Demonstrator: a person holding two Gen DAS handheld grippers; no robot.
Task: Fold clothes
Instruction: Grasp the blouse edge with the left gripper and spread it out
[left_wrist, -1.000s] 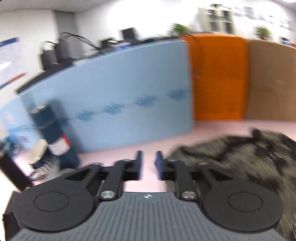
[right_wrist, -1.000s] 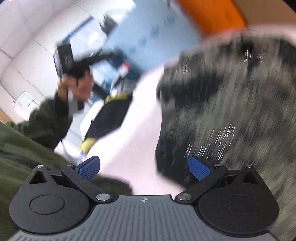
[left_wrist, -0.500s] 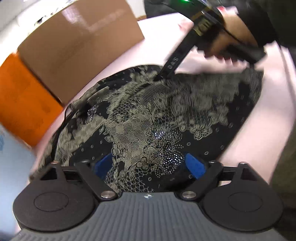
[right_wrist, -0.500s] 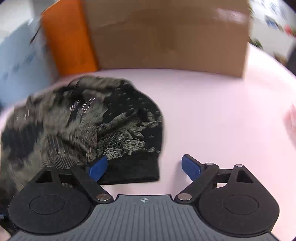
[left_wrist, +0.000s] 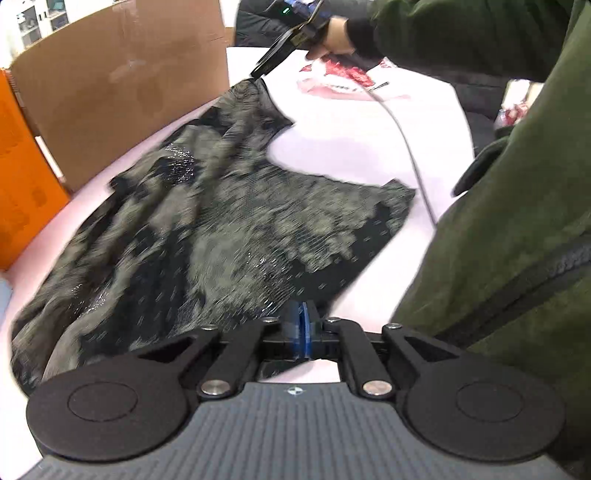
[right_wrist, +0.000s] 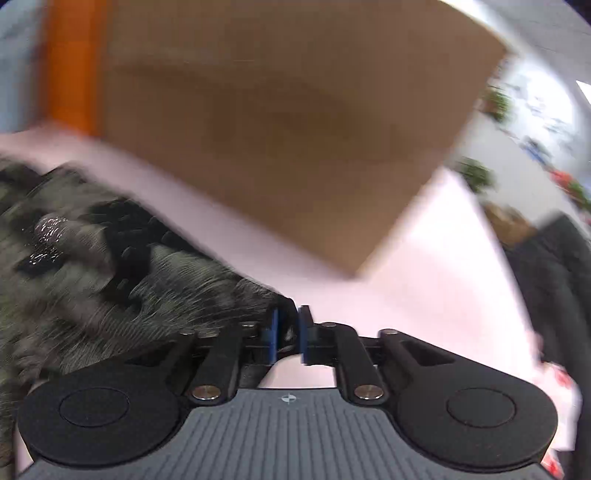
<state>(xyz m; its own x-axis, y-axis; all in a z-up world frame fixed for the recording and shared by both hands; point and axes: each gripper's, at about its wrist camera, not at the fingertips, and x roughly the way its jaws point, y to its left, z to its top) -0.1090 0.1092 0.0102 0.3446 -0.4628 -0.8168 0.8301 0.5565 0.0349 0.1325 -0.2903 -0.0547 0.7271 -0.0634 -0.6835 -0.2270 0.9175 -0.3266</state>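
Garment (left_wrist: 207, 221) blurred, hem hidden between left claw (left_wrist: 301, 321) pads

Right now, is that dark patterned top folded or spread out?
Spread out, rumpled: the top lies open across the pink table, one corner lifted by the right tongs.

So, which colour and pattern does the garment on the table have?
The garment is black with a pale grey-green lace-like print and small sparkles, best seen in the left wrist view.

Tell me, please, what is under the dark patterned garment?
Around the patterned garment only the pink table shows, so it lies on that. Whether something else hides beneath the cloth cannot be seen.
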